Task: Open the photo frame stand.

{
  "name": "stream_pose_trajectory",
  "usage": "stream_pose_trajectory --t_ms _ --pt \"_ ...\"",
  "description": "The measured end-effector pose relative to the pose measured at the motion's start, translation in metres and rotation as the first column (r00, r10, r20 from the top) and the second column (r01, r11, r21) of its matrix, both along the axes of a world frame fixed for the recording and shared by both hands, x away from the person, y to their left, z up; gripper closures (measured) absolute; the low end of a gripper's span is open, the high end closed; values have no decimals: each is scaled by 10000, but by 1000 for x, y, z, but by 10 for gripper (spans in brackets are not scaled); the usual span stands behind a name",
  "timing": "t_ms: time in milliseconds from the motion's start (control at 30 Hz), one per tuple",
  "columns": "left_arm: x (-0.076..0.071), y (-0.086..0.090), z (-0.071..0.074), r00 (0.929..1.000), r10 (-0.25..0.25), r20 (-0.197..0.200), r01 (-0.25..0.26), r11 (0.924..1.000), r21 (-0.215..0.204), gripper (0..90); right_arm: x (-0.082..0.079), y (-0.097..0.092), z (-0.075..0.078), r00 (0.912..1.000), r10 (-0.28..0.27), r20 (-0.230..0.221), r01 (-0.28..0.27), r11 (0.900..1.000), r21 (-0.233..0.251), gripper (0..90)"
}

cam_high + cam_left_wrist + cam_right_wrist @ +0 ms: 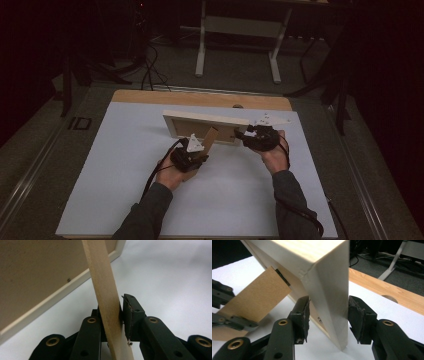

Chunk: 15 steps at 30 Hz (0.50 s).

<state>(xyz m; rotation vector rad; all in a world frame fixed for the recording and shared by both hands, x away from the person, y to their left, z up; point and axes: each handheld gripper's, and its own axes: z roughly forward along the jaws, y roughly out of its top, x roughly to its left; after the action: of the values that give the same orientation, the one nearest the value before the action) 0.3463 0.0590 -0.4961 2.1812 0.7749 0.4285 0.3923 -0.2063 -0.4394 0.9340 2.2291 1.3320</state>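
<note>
- The left gripper (196, 154) sits at the near left of the picture frame (200, 119), held in the person's left hand (172, 172) over the white table top (120, 170)
- In the left gripper view its jaws are clenched on the stand leg (106, 297) — a flat strip of light board that runs up between the pads, with the right pad (131, 315) pressed flat against its edge
- That leg slants up from the gripper to the back of the frame, where a dark hinge (282, 277) joins it, as seen in the right gripper view
- The picture frame stands on its long edge near the middle of the table, back panel (32, 275) toward the person, pale wooden rim around it
- The right gripper (249, 134) is at the frame's right end, in the person's right hand (275, 155)
- In the right gripper view its jaws straddle the frame's corner (329, 302) — the left pad (306, 317) lies close against the rim, the right pad (357, 320) just beside it with a thin gap, so the grip reads as released
- Beyond the white top, a bare wooden strip (200, 97) of the table edge shows at the far side
</note>
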Motion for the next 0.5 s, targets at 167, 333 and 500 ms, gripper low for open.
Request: stream_pose_trajectory --t_ms 167,333,500 --pt "3 0 -3 9998 181 -60 -181 9998 112 778 0 -1 -3 9999 91 -79 -91 10000 37 538" --pt "-1 -3 -1 10000 13 -69 -13 10000 38 771 1 -2 -4 10000 79 -58 -78 9999 102 537" --pt "-5 -3 -3 10000 -76 -58 76 10000 55 770 -1 -3 -4 9997 239 -109 -239 9997 34 527"
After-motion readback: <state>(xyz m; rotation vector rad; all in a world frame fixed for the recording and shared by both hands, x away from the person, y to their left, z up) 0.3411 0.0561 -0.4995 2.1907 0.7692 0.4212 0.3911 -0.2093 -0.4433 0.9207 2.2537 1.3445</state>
